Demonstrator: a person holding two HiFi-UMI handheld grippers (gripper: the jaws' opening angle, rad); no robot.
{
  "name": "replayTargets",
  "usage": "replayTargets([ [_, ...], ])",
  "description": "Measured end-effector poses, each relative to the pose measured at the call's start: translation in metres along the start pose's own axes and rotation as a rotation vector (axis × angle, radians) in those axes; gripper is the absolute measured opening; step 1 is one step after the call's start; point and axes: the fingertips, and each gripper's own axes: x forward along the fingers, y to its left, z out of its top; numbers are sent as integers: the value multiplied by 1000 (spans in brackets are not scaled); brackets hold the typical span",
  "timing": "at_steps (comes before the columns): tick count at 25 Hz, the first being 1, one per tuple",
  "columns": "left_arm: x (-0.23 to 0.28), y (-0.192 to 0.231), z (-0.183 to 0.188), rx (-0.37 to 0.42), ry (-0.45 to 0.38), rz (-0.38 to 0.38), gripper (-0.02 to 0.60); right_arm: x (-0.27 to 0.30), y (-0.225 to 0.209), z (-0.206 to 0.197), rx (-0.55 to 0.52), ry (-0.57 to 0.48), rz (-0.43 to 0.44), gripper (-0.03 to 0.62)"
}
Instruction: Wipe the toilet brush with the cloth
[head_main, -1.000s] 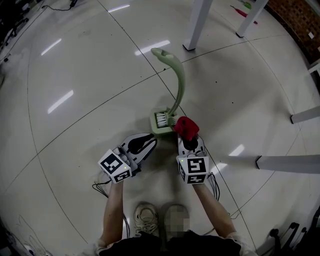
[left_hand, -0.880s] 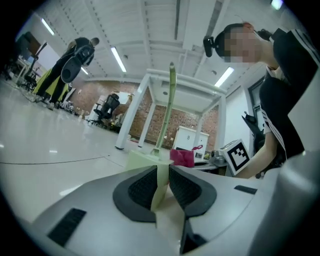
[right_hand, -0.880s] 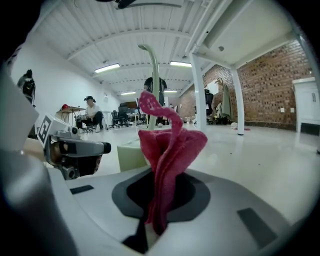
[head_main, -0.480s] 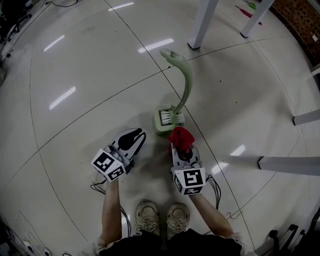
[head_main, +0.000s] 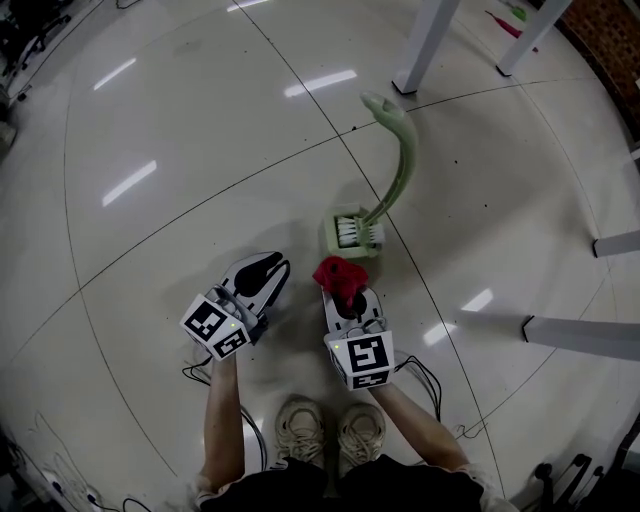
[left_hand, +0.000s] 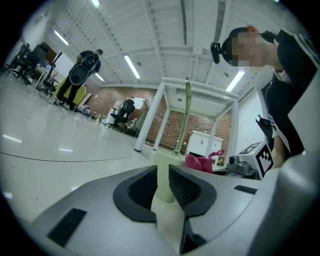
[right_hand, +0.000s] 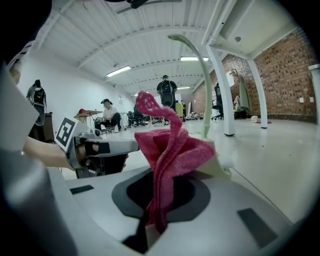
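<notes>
Right gripper (head_main: 348, 300): jaws clamped on a red cloth (head_main: 338, 277), which bunches up and forward from between the pads. Left gripper (head_main: 267, 270): pads a narrow gap apart, nothing between them. The pale green toilet brush (head_main: 405, 172) stands on the tiled floor (head_main: 180, 130) just ahead of the right gripper's tips and ahead and to the right of the left gripper's. Its bristle head (head_main: 352, 235) sits lowest, nearest the cloth; contact between the two cannot be told. The curved handle rises away from both grippers.
</notes>
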Motion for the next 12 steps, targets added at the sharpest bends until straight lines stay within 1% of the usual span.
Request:
replayTargets([
  [5, -8, 5, 8, -11, -34, 16, 50, 10, 18, 8, -1, -13, 60, 31],
  [7, -8, 2, 18, -12, -54, 2, 50, 1, 16, 19, 41, -45, 70, 31],
  [10, 0, -12, 49, -12, -90, -62, 51, -26, -4, 46, 110, -108, 39, 31],
  [12, 10, -26, 89, -4, -145, -127, 55, -46, -24, 68, 136, -152, -7, 31],
])
